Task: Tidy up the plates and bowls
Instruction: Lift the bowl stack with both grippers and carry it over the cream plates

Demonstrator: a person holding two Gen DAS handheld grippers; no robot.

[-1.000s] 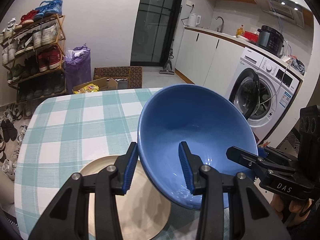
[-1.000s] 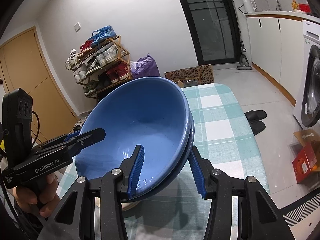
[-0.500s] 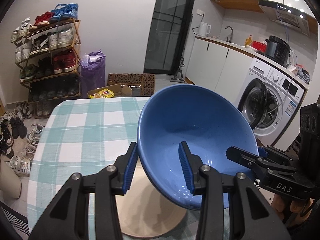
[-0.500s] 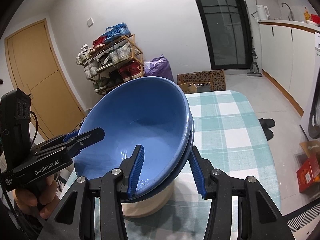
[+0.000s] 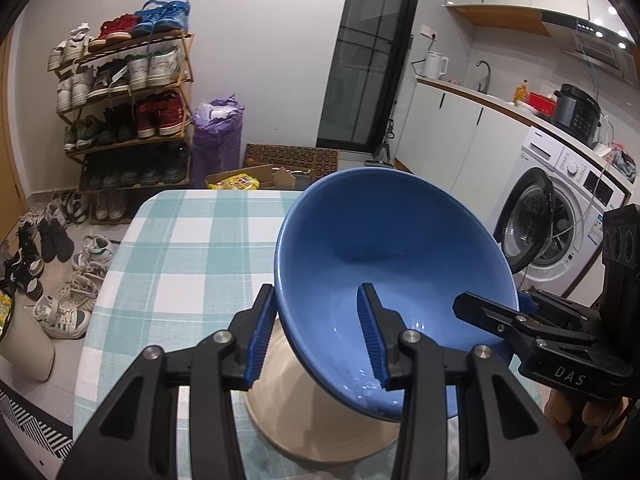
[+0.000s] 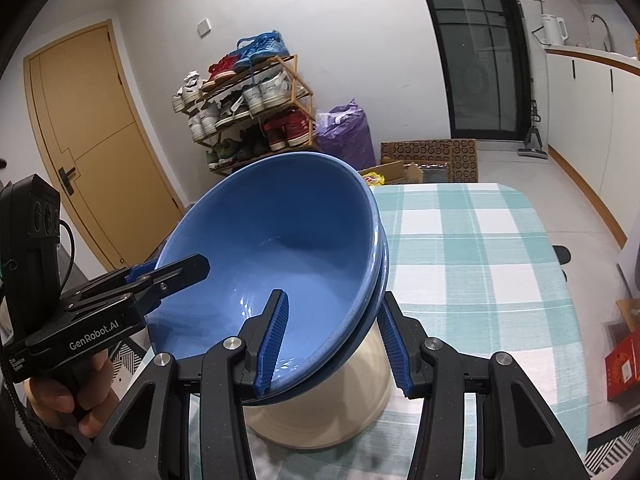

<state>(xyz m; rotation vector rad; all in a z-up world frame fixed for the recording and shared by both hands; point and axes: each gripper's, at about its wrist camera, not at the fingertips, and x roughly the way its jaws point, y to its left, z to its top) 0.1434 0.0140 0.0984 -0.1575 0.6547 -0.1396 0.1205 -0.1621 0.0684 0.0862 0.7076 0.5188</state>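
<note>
Bowls [image 6: 280, 256]: two blue ones, nested, tilted and held in the air above a cream plate [image 5: 320, 424] on the checked table [image 5: 192, 256].

Left to right in the left wrist view: left gripper [image 5: 318, 338] pinches the near left rim, one finger outside, one inside. Right gripper [image 5: 486, 312] pinches the right rim. In the right wrist view the right gripper [image 6: 332, 344] straddles both rims; the double edge shows there.

Risks, as I judge them:
- Two separate grips on one stack. If the hands drift apart or twist unevenly, the rim could slide out of one pinch.
- The inner bowl sits loose; more tilt could let it slip out of the outer one.
- Setting down off-centre could tip the stack off the plate, which lies near the table's front edge.

Count: bowls two, plate one, grippers two, table one.
</note>
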